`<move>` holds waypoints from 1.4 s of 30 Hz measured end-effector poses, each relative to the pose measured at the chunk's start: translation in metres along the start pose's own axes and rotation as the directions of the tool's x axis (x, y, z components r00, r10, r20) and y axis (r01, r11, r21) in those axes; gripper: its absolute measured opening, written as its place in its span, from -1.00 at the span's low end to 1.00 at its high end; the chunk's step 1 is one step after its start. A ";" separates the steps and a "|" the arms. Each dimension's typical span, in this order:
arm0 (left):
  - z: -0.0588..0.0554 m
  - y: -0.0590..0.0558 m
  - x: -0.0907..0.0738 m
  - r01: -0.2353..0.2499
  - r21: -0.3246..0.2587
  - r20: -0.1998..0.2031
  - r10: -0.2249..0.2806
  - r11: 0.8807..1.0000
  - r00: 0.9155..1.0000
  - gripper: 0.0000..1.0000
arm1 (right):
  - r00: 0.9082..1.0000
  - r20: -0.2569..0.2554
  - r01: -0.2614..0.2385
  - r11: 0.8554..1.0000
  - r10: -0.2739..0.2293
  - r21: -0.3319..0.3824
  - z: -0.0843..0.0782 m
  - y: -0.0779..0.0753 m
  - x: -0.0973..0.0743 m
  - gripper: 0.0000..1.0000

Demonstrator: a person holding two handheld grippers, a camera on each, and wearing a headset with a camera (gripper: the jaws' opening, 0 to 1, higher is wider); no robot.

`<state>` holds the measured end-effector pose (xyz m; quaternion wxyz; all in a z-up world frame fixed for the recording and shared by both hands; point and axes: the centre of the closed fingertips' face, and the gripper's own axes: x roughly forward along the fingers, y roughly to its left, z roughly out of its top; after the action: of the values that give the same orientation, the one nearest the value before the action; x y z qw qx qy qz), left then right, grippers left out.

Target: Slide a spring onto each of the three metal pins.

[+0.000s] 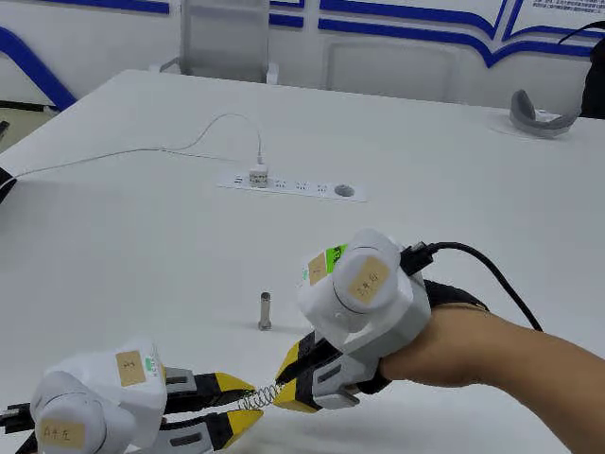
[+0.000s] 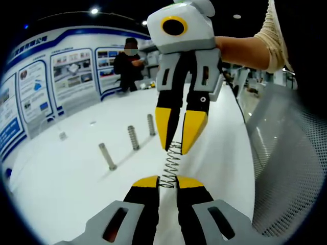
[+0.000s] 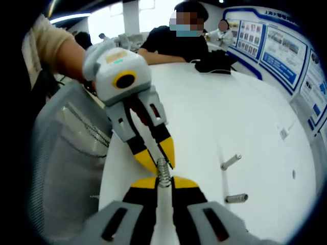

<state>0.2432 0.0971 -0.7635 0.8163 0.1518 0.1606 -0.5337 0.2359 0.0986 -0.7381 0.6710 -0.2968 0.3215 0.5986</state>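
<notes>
Two ends of one spring (image 1: 265, 395) are pinched, one by the left gripper (image 1: 251, 403), one by the right gripper (image 1: 281, 386), low over the near edge of a white table (image 1: 142, 236). A metal pin (image 1: 265, 310) stands just beyond, a power strip (image 1: 288, 184) farther off, and a blue-striped wall (image 1: 425, 38) behind. The writing on the tan labels (image 1: 367, 279) stuck to the grippers is too small to read.

light bright, from ceiling lamp (image 2: 93, 10) | shadows soft | edges fisheye-bent, slightly blurred
</notes>
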 end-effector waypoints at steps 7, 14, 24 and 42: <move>0.000 0.001 -0.001 -0.002 -0.005 0.002 0.002 1.000 1.000 -0.76 | 1.000 0.029 0.012 1.000 -0.012 -0.007 0.009 0.000 0.000 -0.77; 0.000 0.001 -0.001 -0.004 -0.011 0.002 0.004 1.000 1.000 -0.77 | 0.997 0.075 0.026 1.000 -0.025 -0.004 0.021 -0.001 0.001 -0.77; 0.001 -0.001 -0.001 0.001 -0.022 0.012 0.000 1.000 1.000 -0.77 | 0.991 0.128 0.042 0.999 -0.042 0.002 0.034 -0.001 0.003 -0.77; 0.003 0.000 0.000 0.000 -0.061 0.023 0.001 0.998 1.000 -0.63 | 0.988 0.141 0.057 0.998 -0.057 0.002 0.038 -0.004 0.002 -0.77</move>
<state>0.2437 0.0963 -0.7605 0.8224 0.1207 0.1673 -0.5302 0.2431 0.1294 -0.7164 0.7086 -0.2635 0.2638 0.5990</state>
